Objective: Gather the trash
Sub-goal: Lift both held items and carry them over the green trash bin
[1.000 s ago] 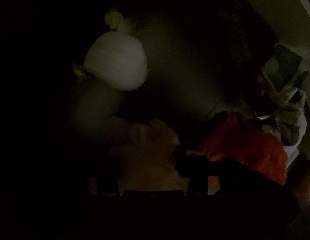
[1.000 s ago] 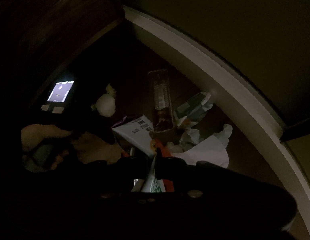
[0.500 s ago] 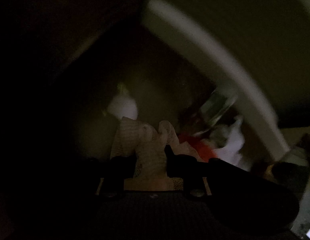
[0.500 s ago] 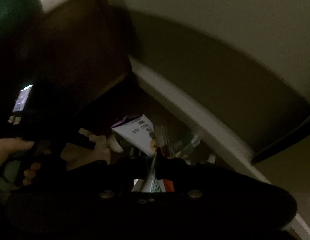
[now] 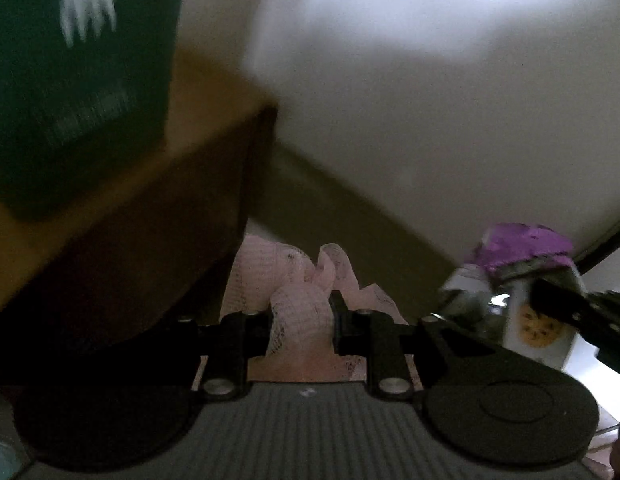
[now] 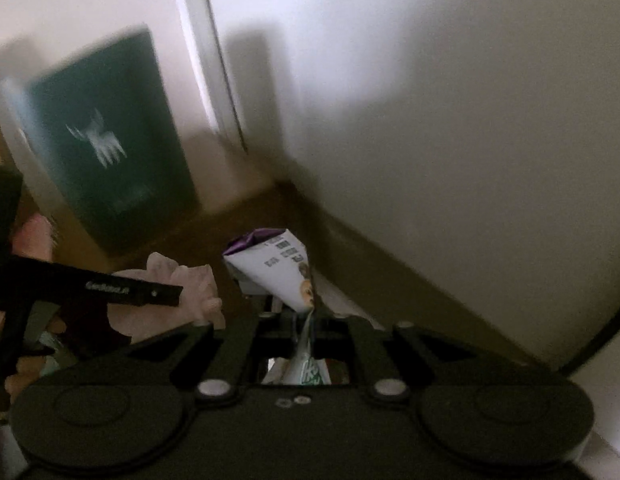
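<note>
Right wrist: right tongs point(image 6: 304, 334) clamp barcoded wrapper point(image 6: 276, 270); left tongs point(image 5: 298, 326) pinch pink mesh point(image 5: 298, 304).

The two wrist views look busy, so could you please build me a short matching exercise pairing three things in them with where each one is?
Things:
1. pink mesh cloth
2. purple-topped wrapper
3. green box

Places:
A. standing against the wall
B. pinched in the right gripper
C. pinched in the left gripper

Pairs: 1-C, 2-B, 3-A
</note>
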A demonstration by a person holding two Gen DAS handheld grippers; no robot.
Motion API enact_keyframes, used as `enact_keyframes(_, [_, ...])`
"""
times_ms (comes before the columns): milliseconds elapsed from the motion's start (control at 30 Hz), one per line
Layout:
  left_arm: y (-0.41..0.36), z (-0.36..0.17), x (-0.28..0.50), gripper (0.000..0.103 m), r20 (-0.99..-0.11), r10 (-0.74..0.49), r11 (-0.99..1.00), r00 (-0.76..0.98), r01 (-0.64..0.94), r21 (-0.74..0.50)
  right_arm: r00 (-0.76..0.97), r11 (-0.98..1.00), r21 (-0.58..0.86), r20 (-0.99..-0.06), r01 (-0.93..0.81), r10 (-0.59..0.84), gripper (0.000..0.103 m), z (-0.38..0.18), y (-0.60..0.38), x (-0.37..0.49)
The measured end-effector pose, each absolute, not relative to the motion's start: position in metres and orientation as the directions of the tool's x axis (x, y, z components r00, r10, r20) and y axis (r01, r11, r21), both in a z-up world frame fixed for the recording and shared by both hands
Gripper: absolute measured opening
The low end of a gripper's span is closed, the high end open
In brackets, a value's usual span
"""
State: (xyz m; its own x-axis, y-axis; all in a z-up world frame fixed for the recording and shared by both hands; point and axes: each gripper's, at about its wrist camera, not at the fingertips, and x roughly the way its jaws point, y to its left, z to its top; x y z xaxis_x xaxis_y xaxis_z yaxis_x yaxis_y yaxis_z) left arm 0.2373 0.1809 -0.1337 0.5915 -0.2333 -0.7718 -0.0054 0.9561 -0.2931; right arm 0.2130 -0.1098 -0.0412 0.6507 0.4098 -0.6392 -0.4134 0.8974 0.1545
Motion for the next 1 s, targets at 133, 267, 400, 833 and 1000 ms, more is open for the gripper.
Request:
enact_keyframes(133, [0.197, -0.071, 0.222, 0.022, -0.695, -0.225, 0.957, 0.683, 0.021, -0.290, 0.699, 0.874, 0.137, -0.549, -0.466, 0.459, 0.005, 0.018, -0.088, 0.212])
enact_keyframes(267, [0.223, -0.005, 0.213, 0.022, -0.588, -0.206, 0.956, 0.782, 0.031, -0.293, 0.735, 0.849, 0.132, -0.443, -0.512, 0.513, 0.005, 0.077, -0.065, 0.219])
enact_keyframes(400, [0.247, 0.059, 0.210, 0.022, -0.485, -0.165, 0.962, 0.859, 0.032, -0.270, 0.766, 0.827, 0.081, -0.335, -0.557, 0.548, 0.005, 0.133, -0.029, 0.228])
enact_keyframes(833, [0.344, 0.152, 0.275, 0.022, -0.360, 0.113, 0.971, 0.926, -0.180, -0.159, 0.785, 0.791, 0.106, -0.104, -0.602, 0.611, 0.005, 0.224, 0.086, 0.291])
enact_keyframes(1000, [0.374, 0.128, 0.315, 0.022, -0.457, 0.133, 0.950, 0.880, -0.245, -0.194, 0.789, 0.805, 0.120, -0.158, -0.581, 0.593, 0.005, 0.192, 0.123, 0.326])
